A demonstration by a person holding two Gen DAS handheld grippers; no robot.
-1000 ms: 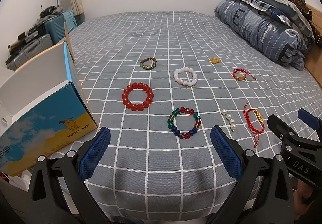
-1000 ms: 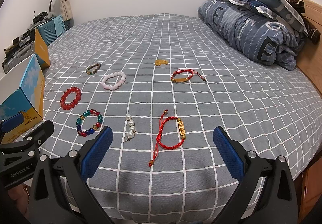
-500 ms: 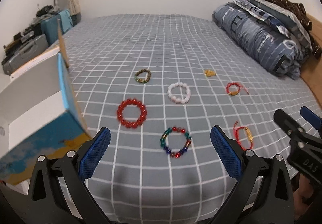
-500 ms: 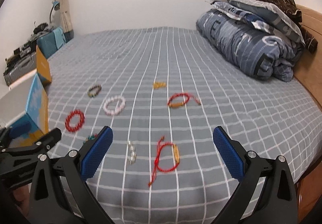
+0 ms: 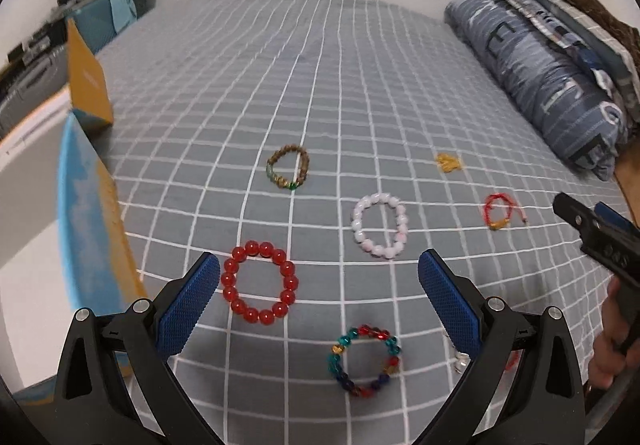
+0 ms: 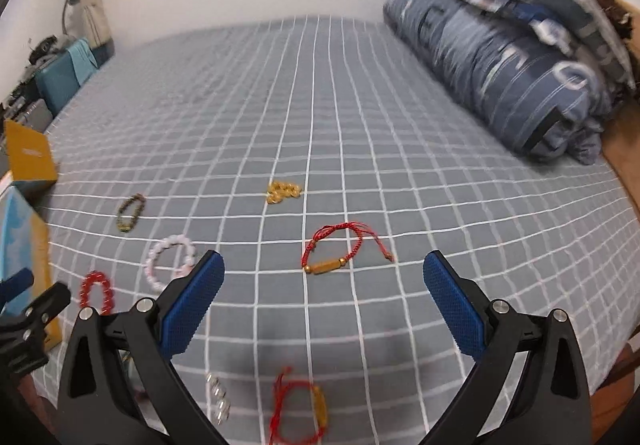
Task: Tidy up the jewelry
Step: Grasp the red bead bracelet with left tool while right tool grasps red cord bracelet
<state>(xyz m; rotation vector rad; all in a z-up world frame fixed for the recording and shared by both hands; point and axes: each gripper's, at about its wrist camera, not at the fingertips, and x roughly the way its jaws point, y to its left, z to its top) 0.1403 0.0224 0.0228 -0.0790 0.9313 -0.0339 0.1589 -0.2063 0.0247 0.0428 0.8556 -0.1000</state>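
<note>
Left wrist view: the left gripper [image 5: 319, 281] hangs above the bed [image 5: 320, 77] with its jaws spread wide and nothing between them. Just beside its left pad lies the red bead bracelet [image 5: 260, 282]; the multicoloured bead bracelet [image 5: 364, 359] lies nearer the camera, between the 2 fingers. Farther out lie the white bead bracelet [image 5: 379, 225], the brown bead bracelet [image 5: 288, 167], a small yellow piece [image 5: 449, 163] and a red cord bracelet [image 5: 498, 209], all well apart on the grey checked sheet. A blue and yellow box [image 5: 90, 221] stands at the left edge of the bed. The right gripper [image 5: 592, 223] enters at the right edge, held by a hand [image 5: 612, 349].

Right wrist view: the right gripper [image 6: 324, 285] is likewise fully open and empty. The red cord bracelet [image 6: 340, 249] lies just beyond its fingertips; a second red cord bracelet [image 6: 298, 417] and a short string of pearls [image 6: 218, 401] lie close under the camera, blurred. A folded blue quilt [image 6: 500, 73] is piled at the right.
</note>
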